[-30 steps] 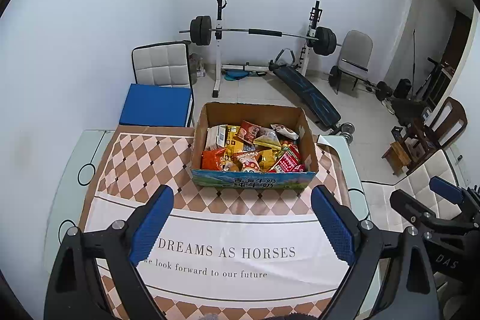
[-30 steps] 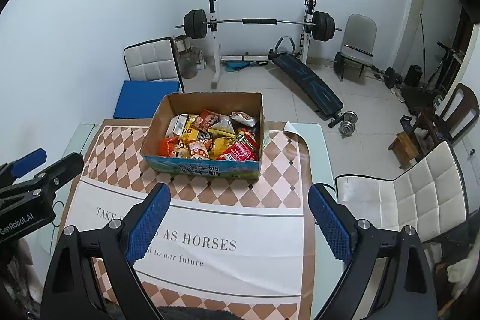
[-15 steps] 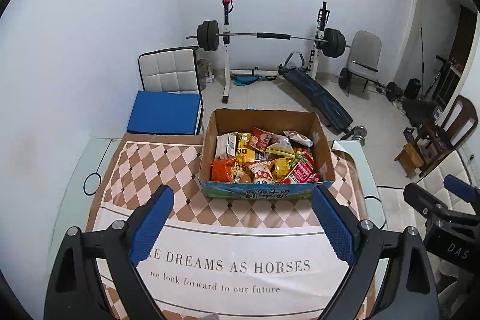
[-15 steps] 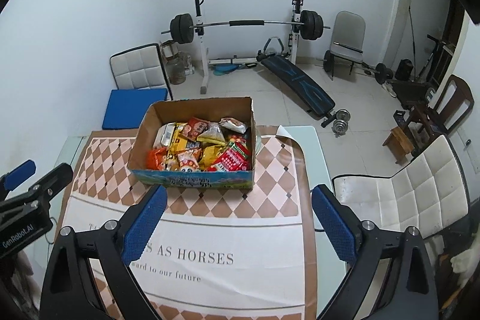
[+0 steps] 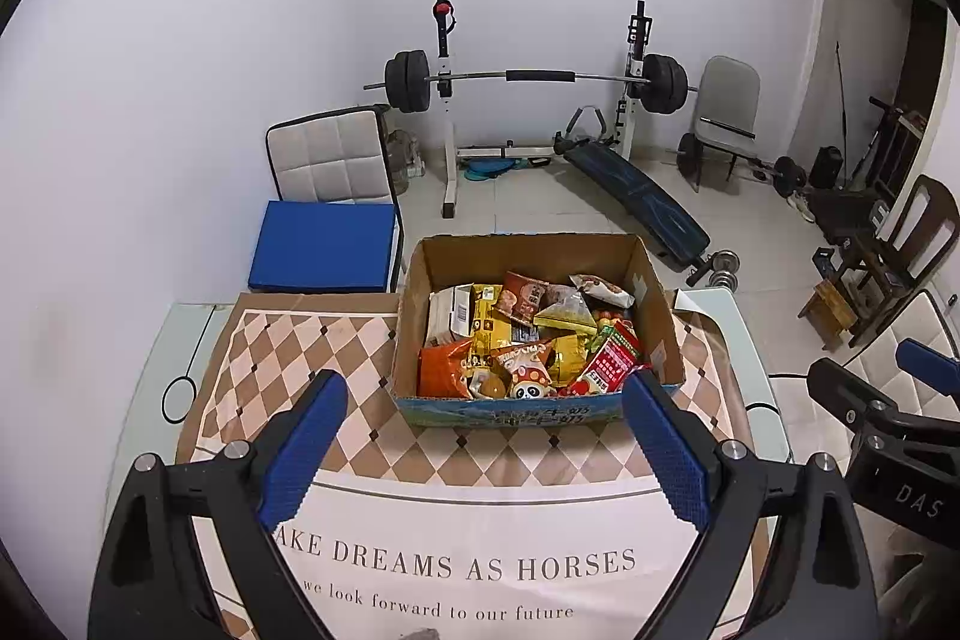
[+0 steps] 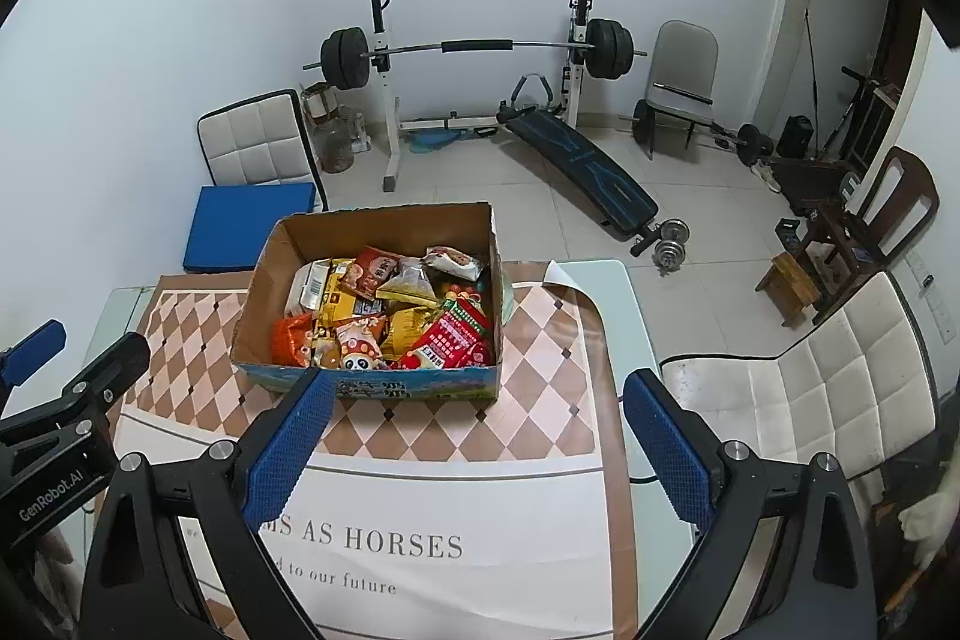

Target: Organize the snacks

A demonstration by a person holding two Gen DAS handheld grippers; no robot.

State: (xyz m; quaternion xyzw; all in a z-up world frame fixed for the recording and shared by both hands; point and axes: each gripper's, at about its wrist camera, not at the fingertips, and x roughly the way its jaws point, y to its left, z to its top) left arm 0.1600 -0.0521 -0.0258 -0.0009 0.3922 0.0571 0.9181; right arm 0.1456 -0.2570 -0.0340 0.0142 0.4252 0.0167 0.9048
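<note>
Closest to the cameras are the two claws. The left claw [image 5: 483, 451] is spread wide with nothing between its blue pads, hanging over the printed cloth [image 5: 480, 568] on the desk [image 5: 180, 340]. The right claw [image 6: 474, 451] is the same: wide and empty, angled down at the cloth, and you can see it off to the side in the left view too.

Just past the fingertips sits the cardboard box [image 5: 534, 412], on the checkered part of the cloth toward the far edge of the desk. It's a rectangle with its long axis running side to side across the view, open top facing up, printed front wall toward the claws. From the left camera it's pretty much dead centre between the pads; from the right camera it sits off toward the left pad.

Inside is the snack pile [image 5: 528, 340], a jumble of packets pointing every which way. An orange bag [image 5: 444, 370] is in the near left corner, a red packet [image 5: 606, 364] leans along the right side, and a white carton [image 5: 450, 316] stands further back. I'd guess all of it is light, crinkly and slippery foil or plastic, and crushable if it's chips. So pinch a sealed edge or the flat of a bag, gently. The carton looks stiffer and should take a squeeze across its narrow sides.

Beyond the desk: a chair with a blue cushion [image 5: 324, 244], then the barbell rack [image 5: 534, 76] at the wall.
</note>
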